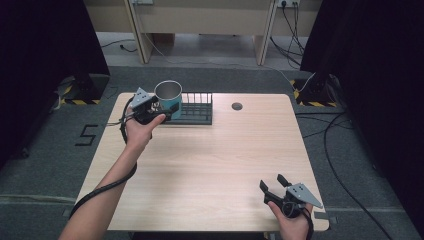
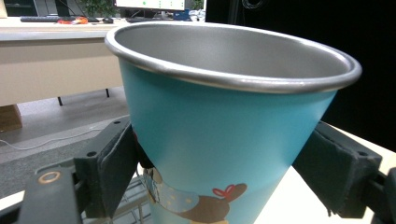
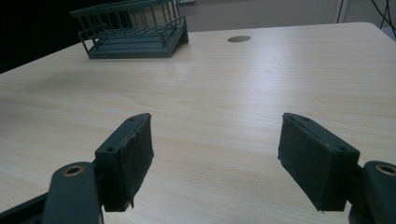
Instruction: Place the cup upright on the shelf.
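A teal metal cup (image 1: pixel 168 97) with a silver rim and a cartoon print is held upright above the table's far left, at the left end of the dark wire rack (image 1: pixel 197 109). My left gripper (image 1: pixel 161 109) is shut on the cup's lower wall; in the left gripper view both pads (image 2: pixel 116 168) press the teal cup (image 2: pixel 219 135) from either side. My right gripper (image 1: pixel 272 186) rests near the table's front right corner, open, and in the right gripper view nothing lies between its fingers (image 3: pixel 130 158) over bare wood.
The wooden table (image 1: pixel 210 160) has a round cable hole (image 1: pixel 237 106) at the back, right of the rack (image 3: pixel 133 32). Black curtains flank the scene, stand bases and cables lie on the floor, and a pale bench runs behind.
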A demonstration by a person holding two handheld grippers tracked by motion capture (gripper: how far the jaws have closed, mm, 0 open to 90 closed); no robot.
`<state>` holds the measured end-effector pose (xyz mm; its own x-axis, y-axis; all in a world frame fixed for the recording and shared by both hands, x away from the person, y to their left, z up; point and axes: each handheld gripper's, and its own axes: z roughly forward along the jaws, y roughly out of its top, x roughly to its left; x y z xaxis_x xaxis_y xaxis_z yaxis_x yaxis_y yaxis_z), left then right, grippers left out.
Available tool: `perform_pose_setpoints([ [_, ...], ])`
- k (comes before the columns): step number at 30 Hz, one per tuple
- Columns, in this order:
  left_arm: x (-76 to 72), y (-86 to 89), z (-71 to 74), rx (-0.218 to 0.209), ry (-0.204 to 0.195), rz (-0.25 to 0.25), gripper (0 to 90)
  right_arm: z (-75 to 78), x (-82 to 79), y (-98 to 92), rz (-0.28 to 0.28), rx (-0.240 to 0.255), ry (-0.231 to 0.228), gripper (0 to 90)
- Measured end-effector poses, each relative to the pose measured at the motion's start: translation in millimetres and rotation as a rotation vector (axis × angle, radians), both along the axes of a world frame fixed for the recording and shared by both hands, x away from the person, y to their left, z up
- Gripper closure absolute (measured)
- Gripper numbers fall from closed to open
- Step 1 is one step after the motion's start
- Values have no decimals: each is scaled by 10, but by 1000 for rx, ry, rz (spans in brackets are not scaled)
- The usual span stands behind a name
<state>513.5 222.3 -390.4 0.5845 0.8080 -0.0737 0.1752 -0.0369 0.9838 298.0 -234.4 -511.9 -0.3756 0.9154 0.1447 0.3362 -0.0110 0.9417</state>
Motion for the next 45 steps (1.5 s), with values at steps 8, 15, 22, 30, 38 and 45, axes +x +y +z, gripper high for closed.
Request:
perform_pose_setpoints([
  [8, 160, -72, 15, 9, 10, 8, 168, 0, -2, -4, 1, 3, -1, 268],
  [15, 294, -126, 7, 3, 26, 19, 167, 1, -2, 12, 2, -9, -2, 269],
  [22, 398, -129, 18, -12, 35, 36, 168, 1, 6, 13, -2, -8, 4, 267],
  [30, 506, -149, 18, -6, 45, 51, 168, 3, 11, 16, 7, -24, 2, 269],
  [38, 623, -170, 50, -10, 50, 74, 168, 2, 7, 13, 10, -11, 5, 270],
  [45, 704, -169, 69, -15, 61, 90, 168, 2, 8, 11, 16, -11, 7, 272],
])
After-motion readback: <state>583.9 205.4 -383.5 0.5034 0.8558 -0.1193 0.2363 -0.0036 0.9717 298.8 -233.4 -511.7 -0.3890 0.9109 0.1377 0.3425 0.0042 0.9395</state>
